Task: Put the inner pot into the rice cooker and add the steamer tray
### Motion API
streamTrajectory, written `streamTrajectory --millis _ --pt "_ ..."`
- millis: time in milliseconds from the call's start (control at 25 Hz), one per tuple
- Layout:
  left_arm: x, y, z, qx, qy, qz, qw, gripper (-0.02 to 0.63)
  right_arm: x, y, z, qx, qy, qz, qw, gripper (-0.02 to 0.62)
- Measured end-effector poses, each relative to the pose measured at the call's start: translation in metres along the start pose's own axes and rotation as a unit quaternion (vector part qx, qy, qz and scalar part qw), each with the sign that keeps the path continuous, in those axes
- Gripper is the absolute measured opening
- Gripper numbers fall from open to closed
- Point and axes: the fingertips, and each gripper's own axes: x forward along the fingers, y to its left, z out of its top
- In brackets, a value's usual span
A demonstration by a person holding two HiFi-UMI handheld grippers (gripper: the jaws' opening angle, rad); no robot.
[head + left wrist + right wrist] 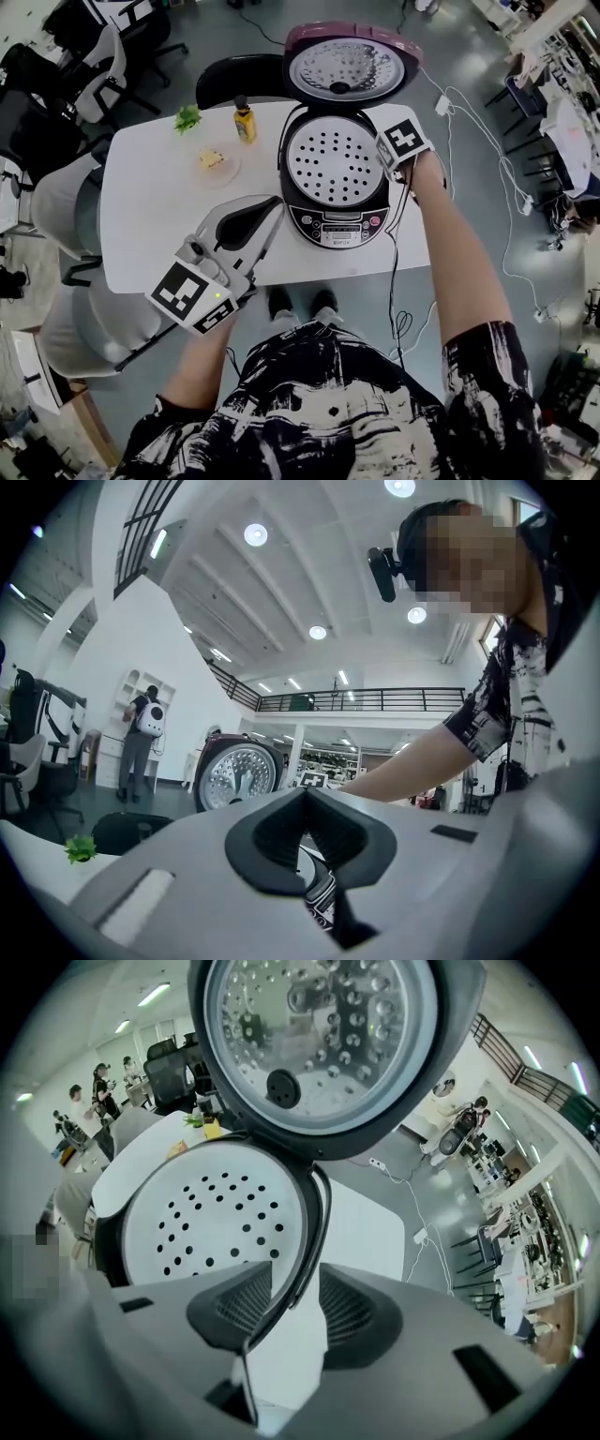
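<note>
On the white table (150,216) stands the rice cooker (337,225) with its lid (345,66) swung up. A white perforated steamer tray (333,164) lies flat in its mouth and hides whatever is beneath it. My right gripper (386,173) points steeply down at the cooker's right edge. In the right gripper view this gripper (292,1302) is open, with the dark rim round the tray (206,1218) running between the pads, which do not press on it. My left gripper (272,204) hovers shut and empty over the table's front left, aimed level at the cooker; its tips (305,799) meet.
A sauce bottle (245,120), a green sprig (188,118) and a small dish of food (214,161) sit at the table's back left. Office chairs (70,202) ring the left side. A white cable (469,103) trails over the floor at the right.
</note>
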Motion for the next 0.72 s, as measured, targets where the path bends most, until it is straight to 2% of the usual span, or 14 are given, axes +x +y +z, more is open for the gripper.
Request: streamTrajectory --millis 80,120,200,240,280,320,400,440,480,520,560,600,720 --pt "0.003 -0.002 -0.001 0.002 0.001 -0.001 1.0000 0.005 -0.013 -0.002 0.012 0.003 -0.046 0.007 0.999 0.150" --pt "0.004 -0.003 -0.001 0.004 0.001 -0.001 1.0000 0.005 -0.025 0.001 0.022 0.009 -0.086 0.021 0.996 0.150" --pt "0.007 -0.006 0.001 0.009 0.003 -0.001 1.0000 0.005 -0.065 0.011 0.041 0.027 -0.191 0.063 0.979 0.149" --pt "0.009 -0.008 0.003 0.011 0.003 -0.001 0.9999 0.005 -0.094 0.017 0.048 0.033 -0.253 0.083 0.963 0.149" --pt "0.011 -0.010 0.006 0.015 0.003 -0.001 0.9999 0.005 -0.129 0.025 0.051 0.035 -0.319 0.100 0.942 0.147" --pt "0.012 -0.013 0.009 0.018 0.002 -0.001 0.9998 0.005 -0.168 0.033 0.051 0.035 -0.388 0.117 0.913 0.146" --pt "0.016 -0.017 0.018 0.027 0.000 -0.002 0.9996 0.005 -0.252 0.055 0.038 0.031 -0.522 0.148 0.839 0.135" --pt "0.018 -0.020 0.021 0.031 0.000 -0.002 0.9995 0.005 -0.289 0.066 0.026 0.029 -0.573 0.155 0.804 0.130" --pt "0.021 -0.023 0.025 0.036 0.001 -0.002 0.9994 0.005 -0.320 0.076 0.012 0.024 -0.609 0.152 0.778 0.121" --pt "0.023 -0.026 0.027 0.040 0.002 -0.001 0.9992 0.005 -0.342 0.085 -0.003 0.015 -0.633 0.140 0.761 0.101" --pt "0.025 -0.029 0.029 0.044 0.004 0.000 0.9990 0.005 -0.357 0.092 -0.019 0.005 -0.647 0.122 0.752 0.057" --pt "0.026 -0.032 0.030 0.046 0.006 0.002 0.9989 0.005 -0.365 0.099 -0.033 -0.007 -0.654 0.103 0.749 0.026" --pt "0.030 -0.040 0.031 0.051 0.020 0.008 0.9985 0.005 -0.365 0.113 -0.063 -0.023 -0.651 0.075 0.755 0.000"
